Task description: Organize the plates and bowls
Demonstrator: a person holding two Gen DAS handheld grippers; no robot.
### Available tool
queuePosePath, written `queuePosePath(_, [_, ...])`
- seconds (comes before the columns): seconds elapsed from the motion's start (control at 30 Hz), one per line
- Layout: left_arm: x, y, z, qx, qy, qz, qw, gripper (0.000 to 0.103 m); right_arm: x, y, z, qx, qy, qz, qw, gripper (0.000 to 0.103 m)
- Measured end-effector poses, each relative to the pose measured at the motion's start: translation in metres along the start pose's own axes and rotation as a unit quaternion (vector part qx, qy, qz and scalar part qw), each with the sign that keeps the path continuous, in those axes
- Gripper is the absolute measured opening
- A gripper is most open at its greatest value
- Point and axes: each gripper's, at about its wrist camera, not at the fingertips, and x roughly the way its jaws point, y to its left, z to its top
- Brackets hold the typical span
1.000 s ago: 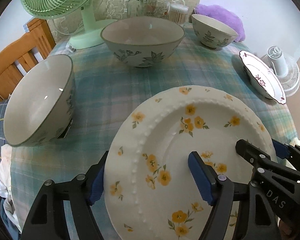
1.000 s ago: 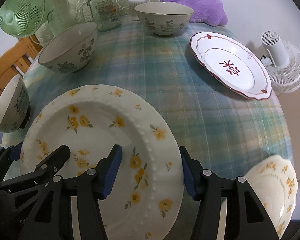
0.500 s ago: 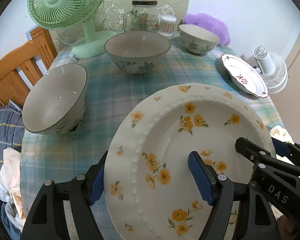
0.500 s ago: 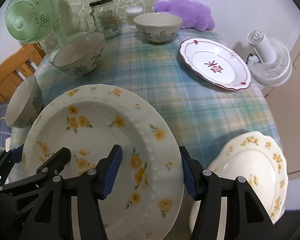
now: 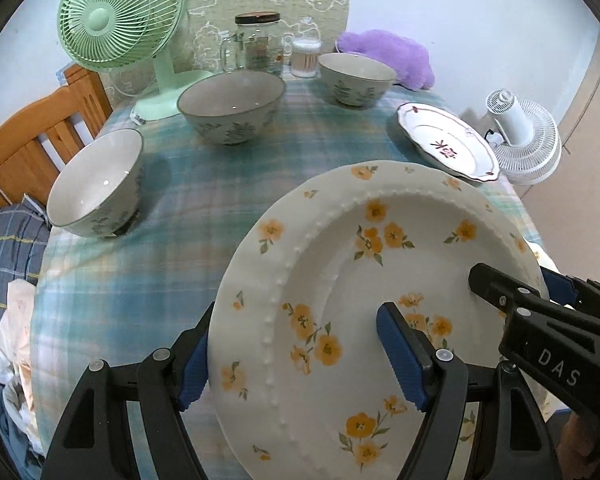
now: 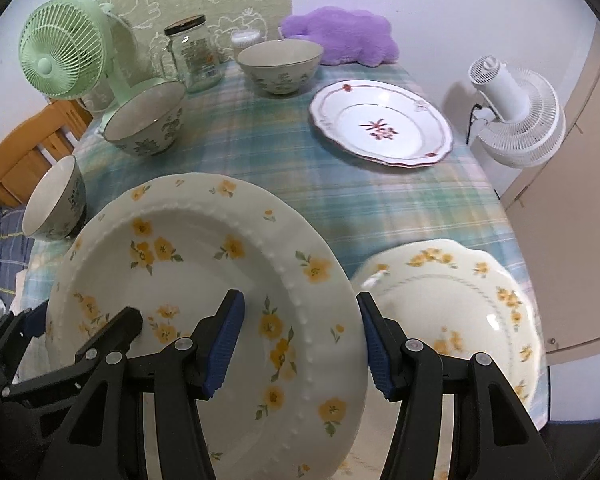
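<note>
I hold a white plate with yellow flowers and a beaded rim tilted above the worktop. A scalloped yellow-flowered plate lies at four o'clock of it in the right wrist view. A red-trimmed plate sits flat at one o'clock. Three floral bowls stand upright: one at nine o'clock, one at eleven, one at twelve.

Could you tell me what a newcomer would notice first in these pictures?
The yellow-flowered plate fills the foreground, gripped on opposite rims by the left gripper and right gripper. Beyond it, three bowls curve along the table's left and far side, with a green fan behind them.
</note>
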Motion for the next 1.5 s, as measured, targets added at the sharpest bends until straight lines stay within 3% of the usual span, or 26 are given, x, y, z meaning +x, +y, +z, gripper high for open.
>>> queuePosePath(0.53, [-0.004,-0.082,0.0,0.001,-0.013,-0.008,0.9999,0.076,-0.02,-0.086,-0.001,0.001,-0.015,-0.003,1.0,0.06])
queuePosePath(1.07, [0.019,-0.159,-0.02,0.002,0.009,-0.021,0.9997,0.077,-0.014,-0.167,-0.018,0.008,0.003,-0.019,1.0,0.06])
queuePosePath(1.5, [0.04,-0.184,-0.036,-0.014,0.032,-0.025,0.9991,0.078,0.005,-0.199,-0.03,-0.001,0.029,-0.024,0.999,0.06])
